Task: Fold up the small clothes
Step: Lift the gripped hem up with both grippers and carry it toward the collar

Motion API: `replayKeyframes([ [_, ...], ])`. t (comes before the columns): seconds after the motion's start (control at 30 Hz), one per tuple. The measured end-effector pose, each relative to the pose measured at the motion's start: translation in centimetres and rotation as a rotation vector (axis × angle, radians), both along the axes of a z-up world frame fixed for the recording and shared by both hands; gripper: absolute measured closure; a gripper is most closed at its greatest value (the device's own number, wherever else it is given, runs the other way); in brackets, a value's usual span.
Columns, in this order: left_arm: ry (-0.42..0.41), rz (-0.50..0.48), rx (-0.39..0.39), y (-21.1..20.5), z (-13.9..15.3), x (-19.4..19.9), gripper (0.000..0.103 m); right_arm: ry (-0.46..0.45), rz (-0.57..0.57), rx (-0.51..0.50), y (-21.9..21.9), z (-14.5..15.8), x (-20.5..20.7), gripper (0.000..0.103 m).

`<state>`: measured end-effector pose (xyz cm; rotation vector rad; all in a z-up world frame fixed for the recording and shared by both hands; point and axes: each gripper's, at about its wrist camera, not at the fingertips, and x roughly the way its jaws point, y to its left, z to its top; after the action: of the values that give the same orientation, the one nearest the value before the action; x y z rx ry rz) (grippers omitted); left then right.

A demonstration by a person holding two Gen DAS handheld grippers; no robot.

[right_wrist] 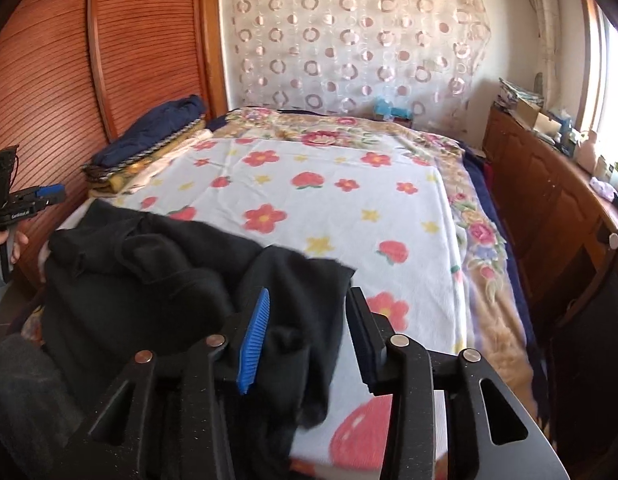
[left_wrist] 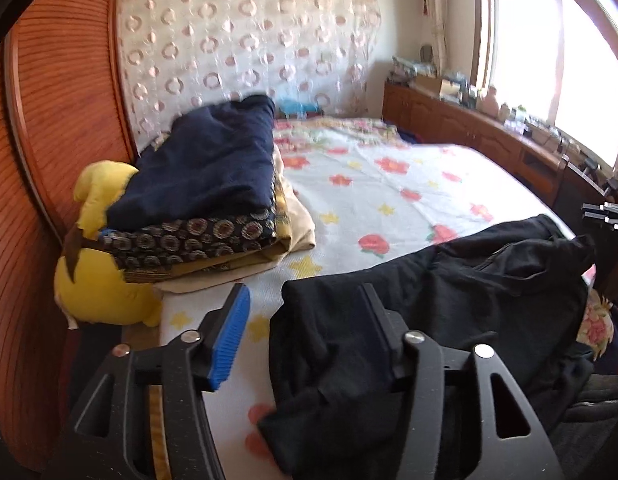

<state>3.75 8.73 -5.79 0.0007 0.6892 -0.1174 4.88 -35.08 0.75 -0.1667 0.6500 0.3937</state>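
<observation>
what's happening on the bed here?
A person is folding clothes with handheld tongs, one pair in each hand. A black garment lies rumpled at the near edge of the flowered sheet. Both the left tongs and the right tongs stand open with the black fabric loose between the fingers, nothing clamped. A stack of folded clothes, navy piece on top, sits by the wooden wardrobe, against a yellow plush toy.

Both wrist views look down close over the bed [left_wrist: 389, 184], sharing it.
</observation>
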Motion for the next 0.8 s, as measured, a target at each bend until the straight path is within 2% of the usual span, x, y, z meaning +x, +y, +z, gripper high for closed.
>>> replayKeyframes([
  [0.13,0.084,0.0,-0.006,0.4,-2.0,3.2,0.043,0.017,-0.024,-0.019,0.8,-1.7,2.9,0.06],
  [0.2,0.14,-0.007,-0.025,1.0,-3.1,4.6,0.043,0.053,-0.015,-0.014,1.1,-2.6,4.4,0.06],
  [0.27,0.177,0.003,-0.01,1.2,-3.9,5.3,0.043,0.079,-0.012,-0.026,1.6,-3.2,5.4,0.06],
  [0.37,0.203,-0.014,-0.031,1.3,-4.7,5.5,0.043,0.103,-0.004,-0.048,2.2,-3.4,6.2,0.059],
  [0.47,0.209,-0.023,-0.037,1.3,-5.0,5.3,0.042,0.13,0.022,-0.058,2.7,-3.7,6.8,0.048],
  [0.53,0.212,-0.027,-0.029,1.2,-5.0,5.3,0.042,0.15,0.02,-0.067,2.7,-4.0,7.4,0.045],
  [0.67,0.221,-0.061,-0.023,0.8,-4.9,5.3,0.042,0.2,0.032,-0.024,2.4,-4.4,8.8,0.042],
  [0.73,0.227,-0.079,-0.023,0.5,-4.7,5.4,0.05,0.199,0.038,-0.033,2.6,-4.5,9.1,0.041],
  [0.8,0.234,-0.107,-0.034,0.2,-4.6,5.2,0.068,0.195,0.06,-0.034,3.0,-4.5,9.0,0.041],
])
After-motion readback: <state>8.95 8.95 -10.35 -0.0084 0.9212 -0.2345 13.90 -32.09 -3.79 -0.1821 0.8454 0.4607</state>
